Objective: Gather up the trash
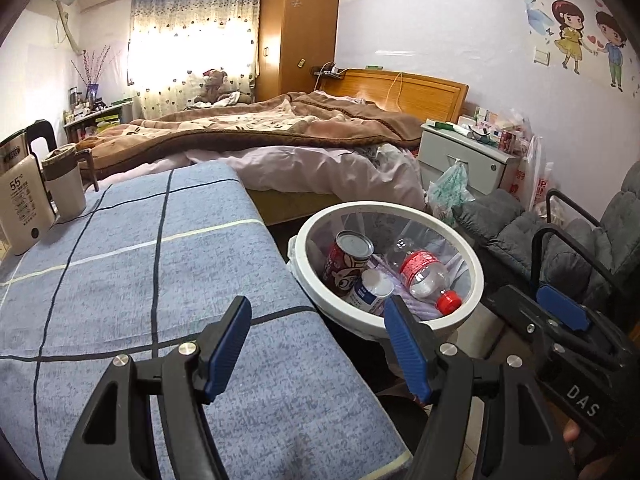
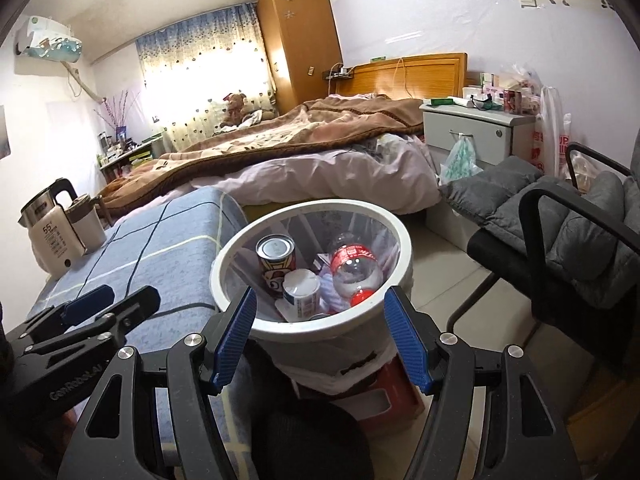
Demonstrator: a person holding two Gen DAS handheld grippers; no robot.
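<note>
Both claws empty and spread wide: left gripper (image 1: pixel 320 344) over the edge of the blue checked tablecloth (image 1: pixel 160 264), right gripper (image 2: pixel 320 336) over the near rim of the white bin (image 2: pixel 394 222), which stands just beside the table, probably for short drops. Inside the bin: a red can (image 2: pixel 276 262), a small white tub (image 2: pixel 301 294), a clear bottle (image 2: pixel 354 274) with a red cap. On the cloth only a kettle (image 1: pixel 20 196) and a mug (image 1: pixel 66 184) at the far end, so collecting looks about finished.
</note>
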